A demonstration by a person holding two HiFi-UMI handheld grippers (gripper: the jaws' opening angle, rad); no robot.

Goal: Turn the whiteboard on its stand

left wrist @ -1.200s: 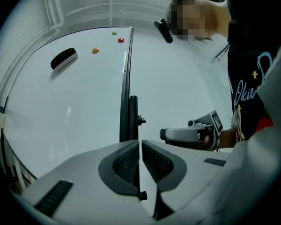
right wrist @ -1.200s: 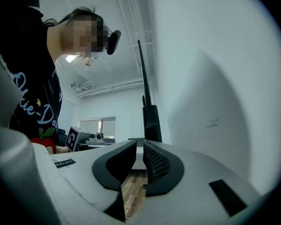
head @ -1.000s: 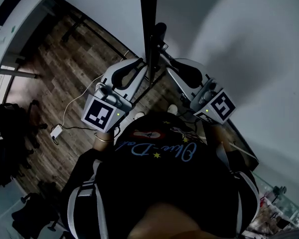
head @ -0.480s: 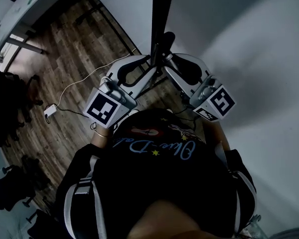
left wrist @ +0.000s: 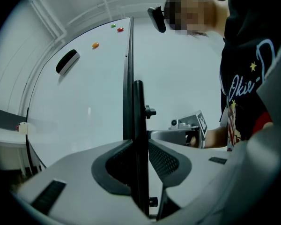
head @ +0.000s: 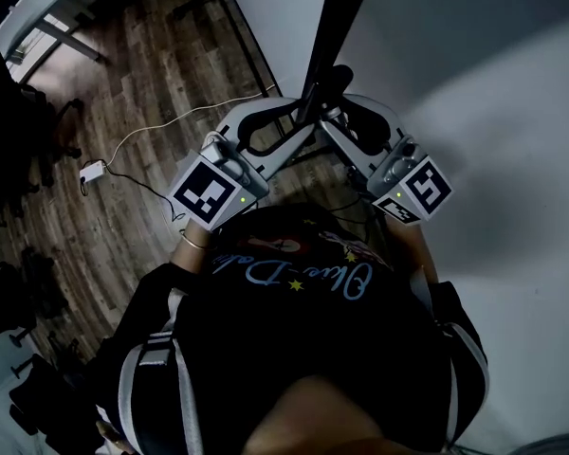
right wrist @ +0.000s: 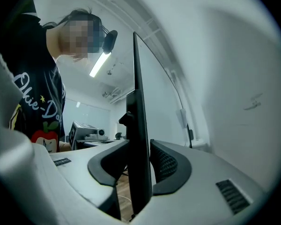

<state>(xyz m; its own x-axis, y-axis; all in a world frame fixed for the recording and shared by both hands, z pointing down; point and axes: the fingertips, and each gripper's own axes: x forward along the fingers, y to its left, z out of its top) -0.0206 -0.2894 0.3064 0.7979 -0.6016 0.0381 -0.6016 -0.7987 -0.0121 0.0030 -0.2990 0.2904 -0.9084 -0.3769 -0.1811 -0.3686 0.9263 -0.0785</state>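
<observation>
The whiteboard (head: 474,112) stands on its stand, and I look down along its black edge frame (head: 337,27). My left gripper (head: 286,121) and right gripper (head: 339,119) meet at that edge from either side. In the left gripper view the black edge (left wrist: 138,125) runs up between the jaws of the left gripper (left wrist: 139,168); those jaws are opening and a gap shows at the right pad. The right gripper view has the edge (right wrist: 139,139) inside the right gripper (right wrist: 139,165), whose jaws are also opening with a slit beside the right pad.
An eraser (left wrist: 67,61) and small magnets (left wrist: 95,45) cling to the board face. On the wooden floor (head: 171,74) lie a white cable and adapter (head: 90,171). A desk (head: 38,8) and dark chairs (head: 19,93) stand at the left.
Both pairs of jaws have spread wider around the board's edge. In the head view the edge now leans to the right, and the floor and cable have slid up and left.
</observation>
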